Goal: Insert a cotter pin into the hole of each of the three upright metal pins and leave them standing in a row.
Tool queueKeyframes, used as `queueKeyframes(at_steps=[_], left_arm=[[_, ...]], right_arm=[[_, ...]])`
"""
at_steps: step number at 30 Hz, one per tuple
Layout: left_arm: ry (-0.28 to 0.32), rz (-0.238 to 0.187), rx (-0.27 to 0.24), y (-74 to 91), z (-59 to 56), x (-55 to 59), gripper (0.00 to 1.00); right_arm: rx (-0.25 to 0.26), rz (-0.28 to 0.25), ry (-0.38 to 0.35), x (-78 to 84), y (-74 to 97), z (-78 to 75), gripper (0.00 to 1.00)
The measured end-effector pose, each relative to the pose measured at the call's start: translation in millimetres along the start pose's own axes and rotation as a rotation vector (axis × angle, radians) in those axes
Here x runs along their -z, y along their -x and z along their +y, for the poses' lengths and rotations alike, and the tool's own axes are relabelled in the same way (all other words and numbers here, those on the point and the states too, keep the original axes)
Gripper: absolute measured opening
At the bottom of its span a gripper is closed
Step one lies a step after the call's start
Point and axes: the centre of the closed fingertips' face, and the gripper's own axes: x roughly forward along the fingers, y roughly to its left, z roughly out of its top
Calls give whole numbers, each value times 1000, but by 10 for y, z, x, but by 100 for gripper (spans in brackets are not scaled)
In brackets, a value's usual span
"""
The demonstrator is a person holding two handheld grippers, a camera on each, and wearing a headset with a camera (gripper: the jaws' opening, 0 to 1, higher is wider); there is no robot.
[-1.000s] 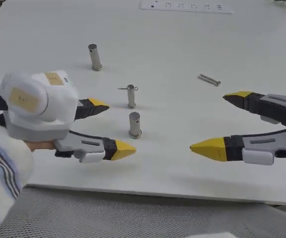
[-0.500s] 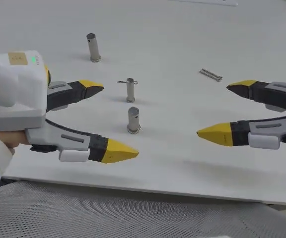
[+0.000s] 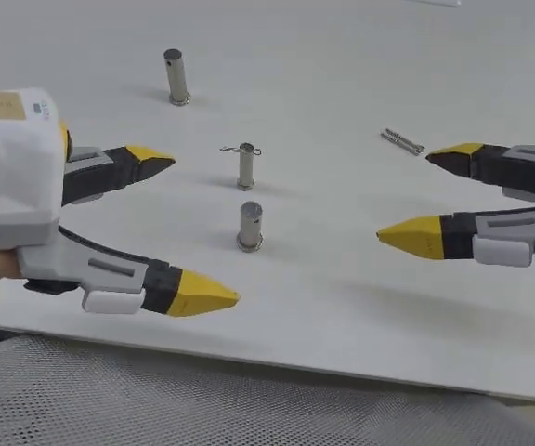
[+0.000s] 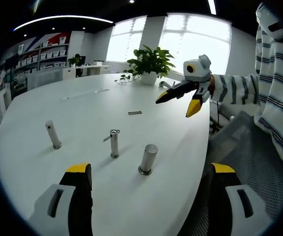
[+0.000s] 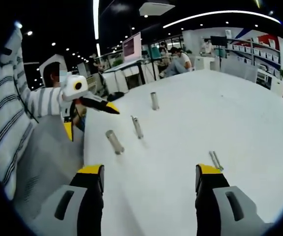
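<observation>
The near pin [image 3: 251, 227] stands between the left gripper [image 3: 201, 229] and right gripper [image 3: 405, 195], both spread wide and empty. Behind it, the middle pin [image 3: 246, 167] carries a cotter pin [image 3: 229, 150]. The far pin [image 3: 176, 77] stands bare. A loose cotter pin [image 3: 403, 141] lies on the table [image 3: 342, 65] near the right gripper's far tip.

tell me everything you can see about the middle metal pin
The middle pin is a silvery metal cylinder standing upright on the white table, in the middle of the row. A thin wire cotter pin passes through it near the top and sticks out sideways. Nothing else touches it.
</observation>
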Motion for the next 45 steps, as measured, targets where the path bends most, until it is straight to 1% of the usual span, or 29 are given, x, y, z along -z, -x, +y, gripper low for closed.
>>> queueKeyframes(at_steps=[5,7,8,11,13,16,18,21,23,26,28,29,32,34,36,38,41,45], left_arm=[[2,16,-2,29,21,29,99],[-4,26,-6,46,34,38,99],[-6,29,-8,53,39,41,99],[6,41,-5,74,40,61,99],[12,36,-9,86,45,58,99],[27,28,-26,119,95,75,98],[26,40,-38,138,123,106,97],[31,54,-37,168,123,143,97],[33,59,-39,191,119,154,97],[37,66,-51,223,134,173,96],[39,75,-61,240,150,195,96],[36,79,-66,232,119,182,96],[39,88,-70,244,105,198,96],[39,96,-74,256,112,222,95],[43,102,-74,265,112,243,95],[43,102,-65,270,88,242,95],[41,103,-65,275,80,233,94],[42,101,-71,282,94,232,93]], right_arm=[[-10,51,46,-19,-26,-100,75],[-14,83,72,-11,-40,-146,75],[-17,108,86,4,-42,-177,74],[-27,149,95,14,-43,-228,65],[-30,164,103,-1,-39,-349,59],[-13,228,144,34,-37,-478,57],[3,261,170,61,-40,-553,56],[20,321,151,144,-52,-699,51],[30,329,147,152,-69,-766,48],[39,343,136,155,-100,-876,46],[51,363,132,162,-112,-954,44],[54,368,138,158,-117,-983,43],[59,381,152,131,-144,-1073,40],[54,385,163,117,-168,-1091,39],[37,390,177,108,-205,-1080,38],[15,404,198,119,-243,-1052,36],[4,421,217,136,-293,-1050,32],[-5,441,210,163,-349,-1067,31]])
